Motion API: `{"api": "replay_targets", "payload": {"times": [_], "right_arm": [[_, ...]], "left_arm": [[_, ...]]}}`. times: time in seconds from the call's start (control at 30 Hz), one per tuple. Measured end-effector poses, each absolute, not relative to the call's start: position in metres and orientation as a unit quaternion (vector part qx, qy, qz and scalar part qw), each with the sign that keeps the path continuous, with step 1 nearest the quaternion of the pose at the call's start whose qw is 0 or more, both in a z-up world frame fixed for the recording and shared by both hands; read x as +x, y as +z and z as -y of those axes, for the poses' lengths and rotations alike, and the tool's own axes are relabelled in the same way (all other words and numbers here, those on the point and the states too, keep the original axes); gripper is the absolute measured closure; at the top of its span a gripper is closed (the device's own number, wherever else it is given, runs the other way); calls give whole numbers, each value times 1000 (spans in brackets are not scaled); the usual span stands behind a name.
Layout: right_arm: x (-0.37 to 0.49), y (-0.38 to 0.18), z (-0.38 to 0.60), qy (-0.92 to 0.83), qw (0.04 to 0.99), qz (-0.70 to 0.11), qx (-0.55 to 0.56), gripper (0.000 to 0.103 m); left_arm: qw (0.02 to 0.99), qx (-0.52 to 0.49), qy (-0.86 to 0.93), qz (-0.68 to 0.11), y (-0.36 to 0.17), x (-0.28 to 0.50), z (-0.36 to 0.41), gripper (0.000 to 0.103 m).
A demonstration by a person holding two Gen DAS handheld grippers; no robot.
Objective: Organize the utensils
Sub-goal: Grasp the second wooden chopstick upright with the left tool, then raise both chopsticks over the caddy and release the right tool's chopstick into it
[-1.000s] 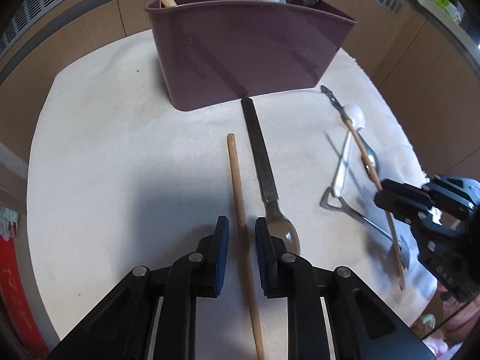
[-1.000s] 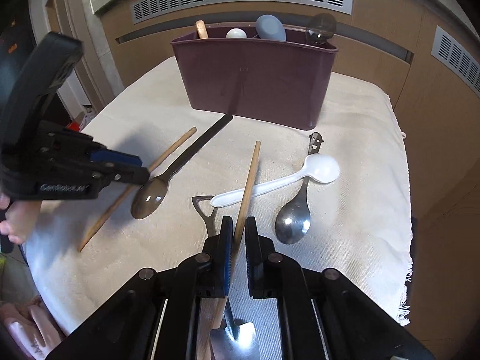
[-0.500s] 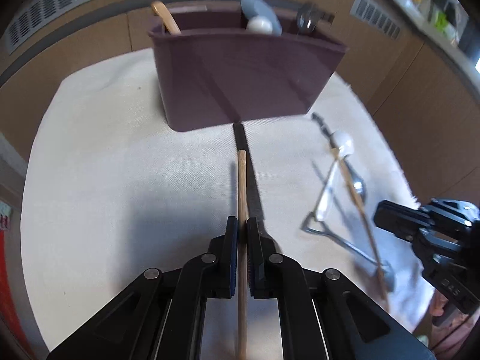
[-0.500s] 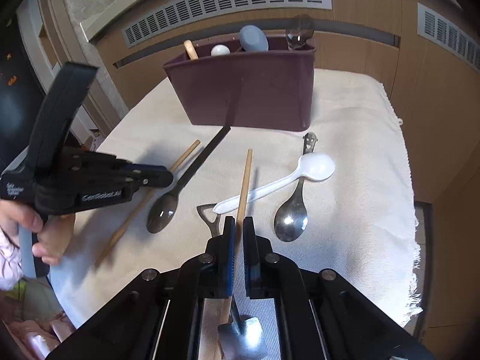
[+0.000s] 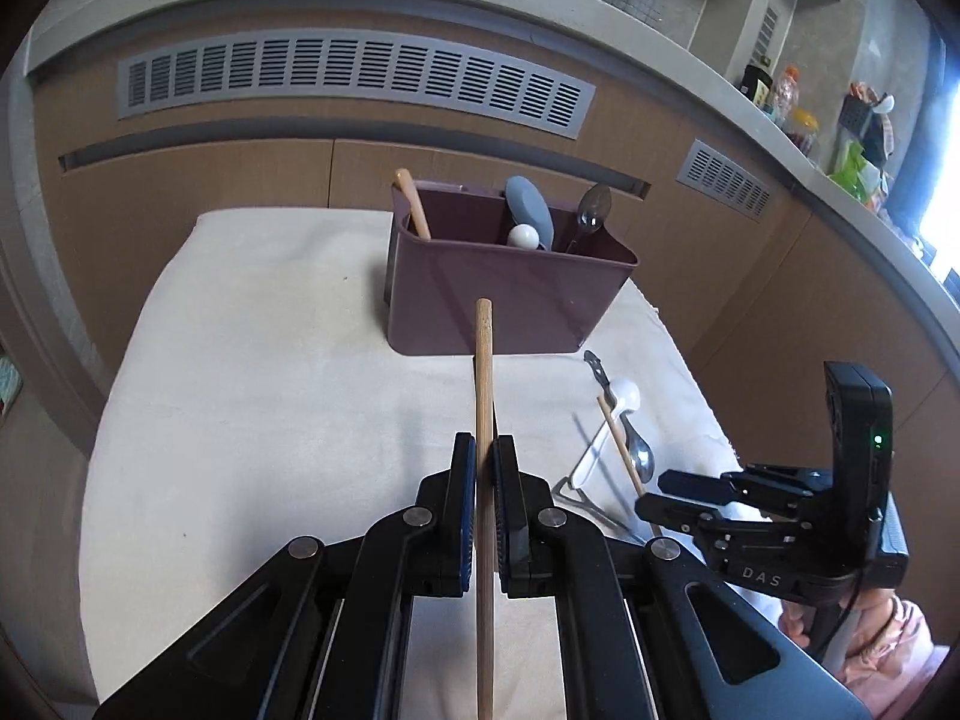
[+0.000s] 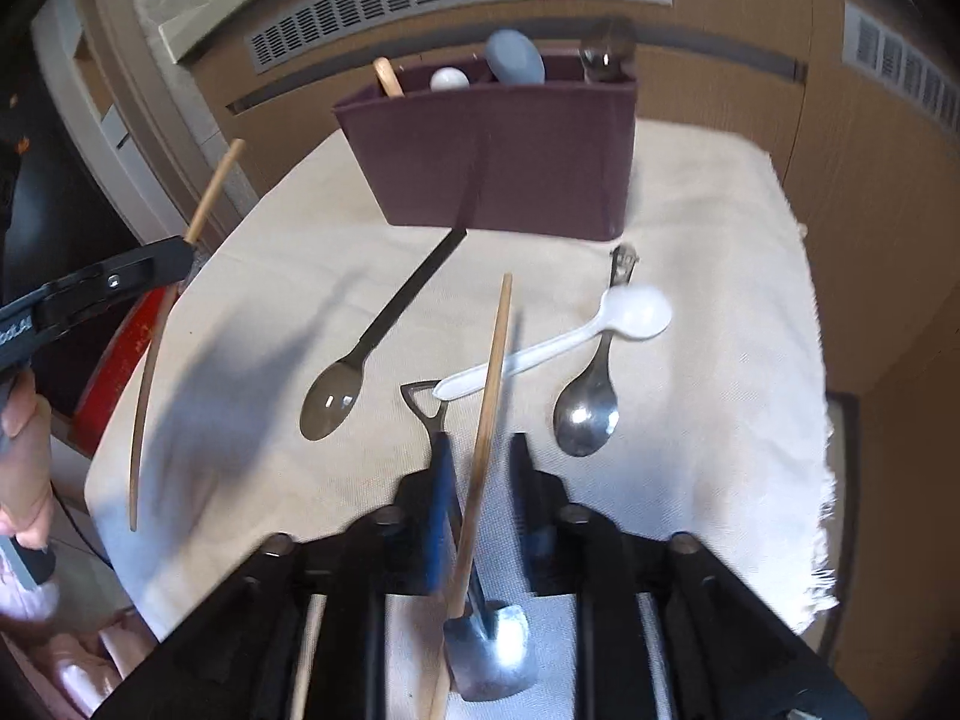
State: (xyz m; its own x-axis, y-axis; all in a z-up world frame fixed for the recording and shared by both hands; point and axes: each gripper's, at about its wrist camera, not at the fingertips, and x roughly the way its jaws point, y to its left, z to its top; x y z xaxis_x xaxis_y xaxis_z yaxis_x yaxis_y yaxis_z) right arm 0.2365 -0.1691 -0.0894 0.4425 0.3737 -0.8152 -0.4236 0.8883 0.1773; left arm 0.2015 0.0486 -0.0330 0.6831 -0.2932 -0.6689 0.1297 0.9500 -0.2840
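1. The left tongs [image 5: 485, 468] were clenched on a thin wooden chopstick [image 5: 483, 420], held off the cloth-covered bench [image 5: 270, 396].
2. The right tongs [image 6: 479, 468] were opening, a second wooden chopstick [image 6: 489, 384] loose between the pads.
3. The maroon plastic caddy [image 6: 498, 162] stood behind, holding several utensils.
4. A white plastic spoon [image 6: 630, 315] lay across a steel spoon [image 6: 585, 414].

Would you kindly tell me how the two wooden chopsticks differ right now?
The left gripper is shut on one chopstick, lifted clear of the cloth. The other chopstick lies across the white plastic spoon, loose between the right gripper's opening jaws. Both are plain, slender wood.
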Motion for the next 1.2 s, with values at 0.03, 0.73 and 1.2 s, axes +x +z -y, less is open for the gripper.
{"api": "replay_targets", "payload": {"times": [0.03,0.73,1.2], "right_arm": [[237,-90,168,231,852,-469,-28,69],[207,-13,153,239,896,-371,-54,98],[250,183,157,220,971,-90,-17,98]], "left_arm": [[909,-113,-116,-384,-35,200,-49,97],[923,-141,-151,-324,7,179,-46,97],[982,-80,-144,-87,195,221,-42,97]]}}
